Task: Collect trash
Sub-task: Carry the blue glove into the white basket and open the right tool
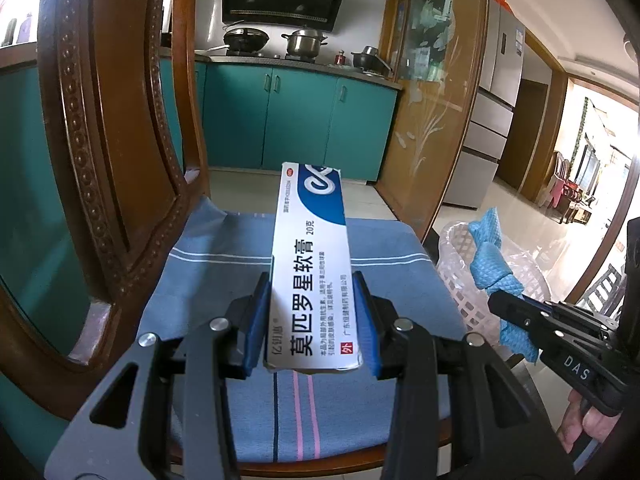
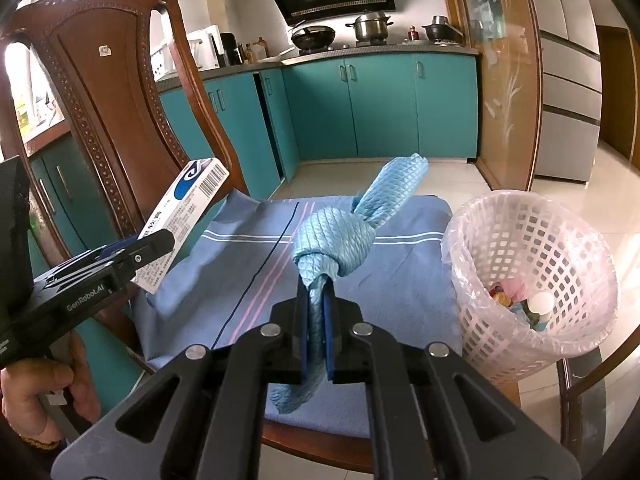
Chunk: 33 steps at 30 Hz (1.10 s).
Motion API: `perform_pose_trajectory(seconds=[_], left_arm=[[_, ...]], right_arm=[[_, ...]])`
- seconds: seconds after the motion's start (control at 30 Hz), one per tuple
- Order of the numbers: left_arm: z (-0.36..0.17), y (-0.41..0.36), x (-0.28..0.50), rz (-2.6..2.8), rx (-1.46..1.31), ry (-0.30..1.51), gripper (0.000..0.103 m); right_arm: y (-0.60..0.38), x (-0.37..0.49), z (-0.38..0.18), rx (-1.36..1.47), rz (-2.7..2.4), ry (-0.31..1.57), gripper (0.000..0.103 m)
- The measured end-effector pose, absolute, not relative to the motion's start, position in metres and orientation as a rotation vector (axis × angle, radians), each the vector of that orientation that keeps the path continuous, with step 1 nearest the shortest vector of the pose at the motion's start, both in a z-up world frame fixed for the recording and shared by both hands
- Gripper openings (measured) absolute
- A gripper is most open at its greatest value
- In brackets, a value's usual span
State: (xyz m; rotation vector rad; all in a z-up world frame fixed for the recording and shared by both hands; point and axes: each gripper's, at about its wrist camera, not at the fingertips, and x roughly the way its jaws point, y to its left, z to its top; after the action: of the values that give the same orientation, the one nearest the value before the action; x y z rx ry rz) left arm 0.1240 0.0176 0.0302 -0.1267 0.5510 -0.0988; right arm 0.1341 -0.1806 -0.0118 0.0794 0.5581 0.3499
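The left hand-held gripper [image 1: 312, 312] is closed about halfway, its blue pads [image 1: 256, 320] pressing both long sides of a white and blue box [image 1: 310, 264], which sticks out forward and lifted above the striped blue cloth [image 1: 280, 412] on the chair [image 1: 100, 160] seat. The right hand-held gripper [image 2: 318, 320] is closed almost fully on the tail of a knotted light blue rag [image 2: 336, 240]; the knot sits just past the fingertips and the other end points up and away. A white plastic basket [image 2: 512, 240] lined with a clear bag stands to the right of the chair, beside the rag, with some small trash in its bottom.
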Motion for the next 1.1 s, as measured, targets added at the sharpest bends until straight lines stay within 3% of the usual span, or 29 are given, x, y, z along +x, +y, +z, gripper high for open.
perform_pose_trajectory(seconds=[0.23, 0.43, 0.5, 0.53, 0.57, 0.63, 0.7, 0.77, 0.83, 1.1], left_arm=[[0.031, 0.017, 0.122, -0.103, -0.126, 0.549, 0.04], [0.027, 0.01, 0.124, -0.122, -0.118, 0.56, 0.04], [0.026, 0.002, 0.127, -0.139, -0.105, 0.563, 0.04], [0.026, -0.002, 0.128, -0.147, -0.102, 0.566, 0.04], [0.026, -0.007, 0.13, -0.164, -0.103, 0.571, 0.04], [0.026, -0.019, 0.132, -0.189, -0.095, 0.575, 0.041], [0.027, -0.035, 0.132, -0.228, -0.086, 0.58, 0.041], [0.029, -0.055, 0.132, -0.276, -0.08, 0.584, 0.041], [0.031, -0.083, 0.138, -0.34, -0.059, 0.596, 0.041], [0.053, -0.216, 0.211, -0.559, -0.045, 0.629, 0.043]], right_arm=[[-0.192, 0.135, -0.004, 0.102, 0.334, 0.526, 0.007], [-0.283, 0.163, 0.011, 0.266, 0.139, 0.438, 0.01], [-0.311, 0.18, 0.0, 0.322, 0.107, 0.467, 0.037], [-0.327, 0.193, -0.013, 0.368, 0.105, 0.507, 0.066], [-0.338, 0.197, -0.021, 0.405, 0.084, 0.519, 0.073], [-0.362, 0.192, -0.025, 0.498, 0.041, 0.517, 0.073], [-0.386, 0.163, -0.013, 0.603, 0.009, 0.385, 0.075], [-0.401, 0.133, -0.004, 0.655, -0.057, 0.259, 0.089], [-0.411, 0.112, -0.001, 0.679, -0.139, 0.171, 0.093], [-0.43, 0.101, -0.007, 0.734, -0.219, 0.136, 0.093]])
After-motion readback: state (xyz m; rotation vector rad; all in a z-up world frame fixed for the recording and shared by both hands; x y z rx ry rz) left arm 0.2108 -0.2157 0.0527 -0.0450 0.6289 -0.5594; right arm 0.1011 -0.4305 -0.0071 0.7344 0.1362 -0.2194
